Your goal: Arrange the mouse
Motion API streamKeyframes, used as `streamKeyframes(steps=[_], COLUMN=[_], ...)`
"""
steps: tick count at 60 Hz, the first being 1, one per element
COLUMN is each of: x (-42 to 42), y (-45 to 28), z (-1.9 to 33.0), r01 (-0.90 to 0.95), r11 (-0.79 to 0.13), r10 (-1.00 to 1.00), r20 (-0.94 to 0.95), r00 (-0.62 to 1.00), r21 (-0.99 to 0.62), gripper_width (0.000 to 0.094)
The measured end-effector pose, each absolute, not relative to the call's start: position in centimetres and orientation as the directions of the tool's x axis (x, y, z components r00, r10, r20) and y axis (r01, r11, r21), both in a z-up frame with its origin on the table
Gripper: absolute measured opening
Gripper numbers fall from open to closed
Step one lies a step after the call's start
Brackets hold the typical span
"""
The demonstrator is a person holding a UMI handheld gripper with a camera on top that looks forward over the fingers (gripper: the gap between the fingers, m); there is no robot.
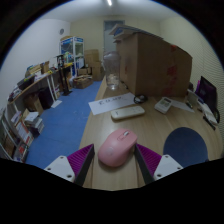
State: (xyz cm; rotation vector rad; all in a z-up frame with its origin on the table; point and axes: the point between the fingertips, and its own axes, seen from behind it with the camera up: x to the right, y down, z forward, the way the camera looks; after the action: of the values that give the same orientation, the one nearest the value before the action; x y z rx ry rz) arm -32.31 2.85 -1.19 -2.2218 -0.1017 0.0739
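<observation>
A pink mouse sits between my fingertips over the wooden desk. My gripper is closed on it. The left pad and the right pad both touch the mouse's sides. The mouse's front end points away from me, and its rear end is between the pads. A round dark blue mouse pad lies on the desk just to the right of the right finger.
A white keyboard lies beyond the mouse, with a white sheet behind it. A large cardboard box stands at the back of the desk. A laptop is at far right. Blue floor and cluttered shelves are to the left.
</observation>
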Motion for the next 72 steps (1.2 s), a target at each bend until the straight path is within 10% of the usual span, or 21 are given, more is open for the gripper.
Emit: streamKeyframes(steps=[9, 13, 24, 43, 63, 72], x=[-32.9, -32.6, -33.2, -20.4, -8.7, -8.5], y=[5.6, 6.3, 4.9, 4.2, 0.3, -0.1], z=[-1.2, -1.2, -0.8, 21.7, 0.5, -1.4], r01=[0.023, 0.01, 0.026, 0.043, 0.086, 0.033], r11=[-0.585, -0.579, -0.629, -0.31, -0.625, -0.651], r10=[0.067, 0.045, 0.088, 0.079, 0.103, 0.1], r20=[-0.02, -0.019, -0.038, 0.02, 0.028, -0.042], r00=[0.998, 0.999, 0.995, 0.997, 0.994, 0.994], r21=[-0.811, -0.816, -0.777, -0.95, -0.776, -0.758], gripper_width=[0.082, 0.0545, 0.0338, 0.0322, 0.0324, 0.0403])
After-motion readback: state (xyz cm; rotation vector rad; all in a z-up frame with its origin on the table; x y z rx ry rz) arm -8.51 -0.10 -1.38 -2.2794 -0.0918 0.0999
